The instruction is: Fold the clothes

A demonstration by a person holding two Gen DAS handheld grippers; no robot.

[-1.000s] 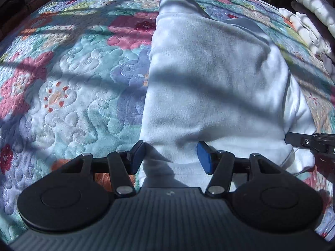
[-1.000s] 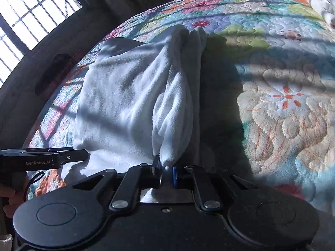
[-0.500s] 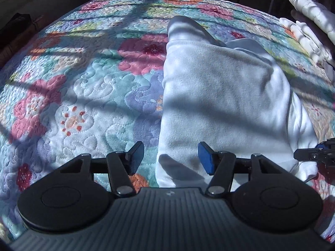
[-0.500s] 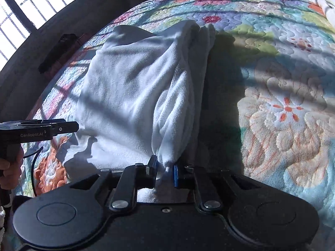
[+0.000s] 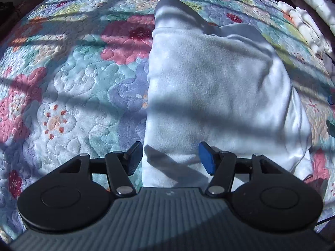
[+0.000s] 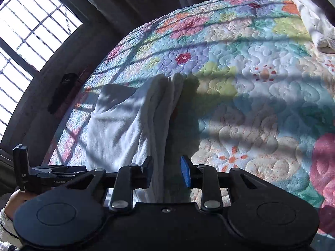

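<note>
A bed covered by a quilt (image 5: 69, 96) printed with pink, blue and green flowers, striped by sunlight and window-bar shadows. In the left wrist view, the left tool (image 5: 170, 156) hovers over the near edge of a white fleece garment (image 5: 209, 87), its black and blue pads standing well apart with nothing gripped; the cloth lies below the gap, untouched by the pads. The garment lies folded into a rough rectangle in the middle of the quilt, a sleeve or corner sticking out at its far end. At the far right of that view, white textured bedding (image 5: 309, 14) lies at the quilt's edge. In the right wrist view, a barred window (image 6: 27, 33) glows at upper left, and a hand (image 6: 14, 200) holds the left tool at lower left. The right tool (image 6: 166, 173) is opening, its pads clear of the garment's bunched edge (image 6: 159, 125), which lies between and below them.
</note>
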